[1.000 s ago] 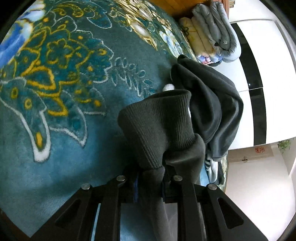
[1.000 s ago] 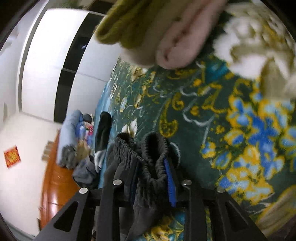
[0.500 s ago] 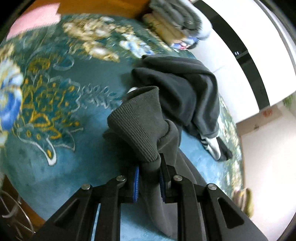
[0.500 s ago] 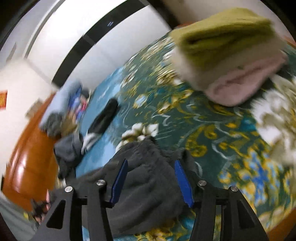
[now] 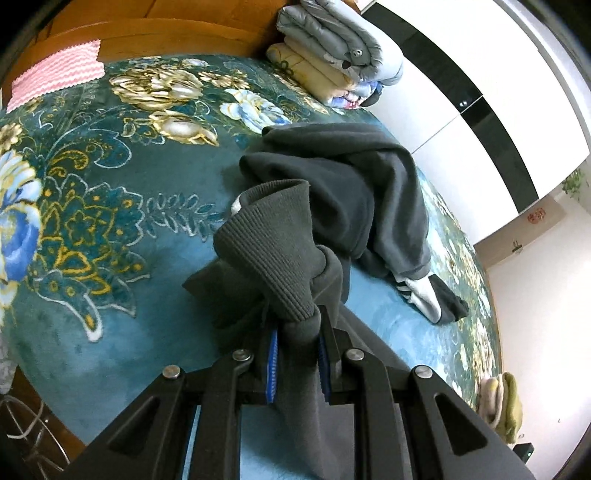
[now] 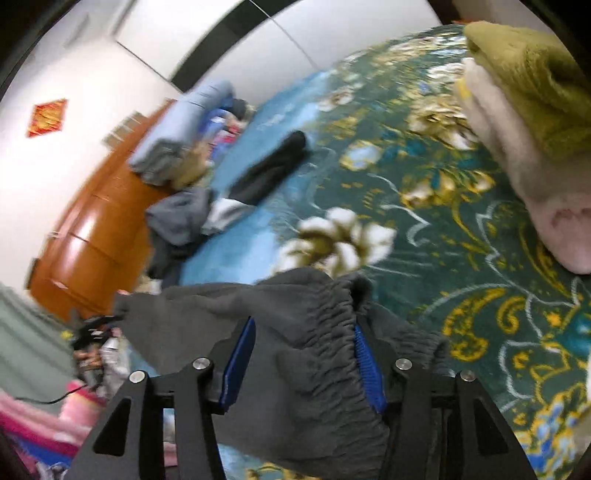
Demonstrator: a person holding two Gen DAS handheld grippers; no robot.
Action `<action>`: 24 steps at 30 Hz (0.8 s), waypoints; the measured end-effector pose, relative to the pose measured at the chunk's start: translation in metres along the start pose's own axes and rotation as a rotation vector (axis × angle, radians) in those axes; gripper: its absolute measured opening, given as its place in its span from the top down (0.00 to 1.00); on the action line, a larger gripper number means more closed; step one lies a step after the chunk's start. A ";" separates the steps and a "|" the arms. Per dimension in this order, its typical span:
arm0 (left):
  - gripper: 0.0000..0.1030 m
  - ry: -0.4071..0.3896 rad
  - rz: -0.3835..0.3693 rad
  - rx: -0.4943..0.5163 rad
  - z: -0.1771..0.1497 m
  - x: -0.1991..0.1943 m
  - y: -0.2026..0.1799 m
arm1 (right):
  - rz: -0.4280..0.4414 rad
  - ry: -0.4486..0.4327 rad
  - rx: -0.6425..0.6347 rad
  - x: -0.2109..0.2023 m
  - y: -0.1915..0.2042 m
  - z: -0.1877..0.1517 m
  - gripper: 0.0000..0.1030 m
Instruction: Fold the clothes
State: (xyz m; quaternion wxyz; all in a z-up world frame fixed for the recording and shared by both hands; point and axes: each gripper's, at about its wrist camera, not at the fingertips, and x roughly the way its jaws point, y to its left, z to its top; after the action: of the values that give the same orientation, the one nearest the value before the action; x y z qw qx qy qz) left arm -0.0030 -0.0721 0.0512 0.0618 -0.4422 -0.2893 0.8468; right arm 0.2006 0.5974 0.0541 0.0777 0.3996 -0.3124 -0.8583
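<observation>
Dark grey sweatpants (image 5: 354,192) lie bunched on the teal flowered bedspread (image 5: 110,229). My left gripper (image 5: 297,343) is shut on a ribbed cuff (image 5: 273,254) of the sweatpants and holds it above the bed. In the right wrist view, my right gripper (image 6: 303,354) stands with its jaws wide apart; the gathered elastic waistband (image 6: 314,321) of the sweatpants lies draped between and over the blue pads (image 6: 364,365). The cloth spreads leftward toward a far corner (image 6: 125,299).
Folded quilts (image 5: 332,55) are stacked by the wooden headboard (image 5: 166,22). A black and white sock (image 5: 432,299) lies beside the sweatpants. Folded green and cream towels (image 6: 528,110) sit at the bed's right. A pink cloth (image 5: 55,74) lies at the far left.
My right gripper's jaws have opened wide around the waistband and the view has swung. My left gripper has pulled back with the cuff, so more of the bed shows.
</observation>
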 end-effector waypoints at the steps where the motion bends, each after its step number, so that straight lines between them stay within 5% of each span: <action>1: 0.82 0.003 0.003 -0.004 0.000 0.004 -0.003 | 0.017 0.000 0.005 0.002 -0.003 0.002 0.46; 7: 0.82 0.011 0.021 -0.015 0.003 0.021 -0.012 | 0.049 -0.004 0.082 0.021 -0.019 0.018 0.46; 13: 0.86 -0.010 0.022 -0.014 0.002 0.016 -0.013 | -0.001 0.003 0.142 0.032 -0.019 0.020 0.80; 14: 0.88 -0.017 0.001 -0.017 0.002 0.013 -0.013 | 0.009 -0.005 0.145 0.030 -0.017 0.018 0.89; 17: 0.90 -0.038 -0.071 -0.027 0.003 0.003 -0.014 | 0.044 -0.076 0.170 0.010 -0.008 0.014 0.91; 20: 0.90 -0.103 -0.248 -0.058 0.009 -0.018 -0.013 | 0.103 -0.196 0.195 -0.022 0.000 0.009 0.91; 24: 0.90 -0.045 -0.132 -0.055 0.015 -0.001 -0.002 | 0.025 -0.260 0.239 -0.039 -0.008 0.003 0.92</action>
State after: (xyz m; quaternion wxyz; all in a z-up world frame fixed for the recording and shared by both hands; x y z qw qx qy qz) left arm -0.0141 -0.0772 0.0591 0.0986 -0.4044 -0.3423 0.8424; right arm 0.2251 0.6201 0.0762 -0.0005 0.2876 -0.4246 -0.8585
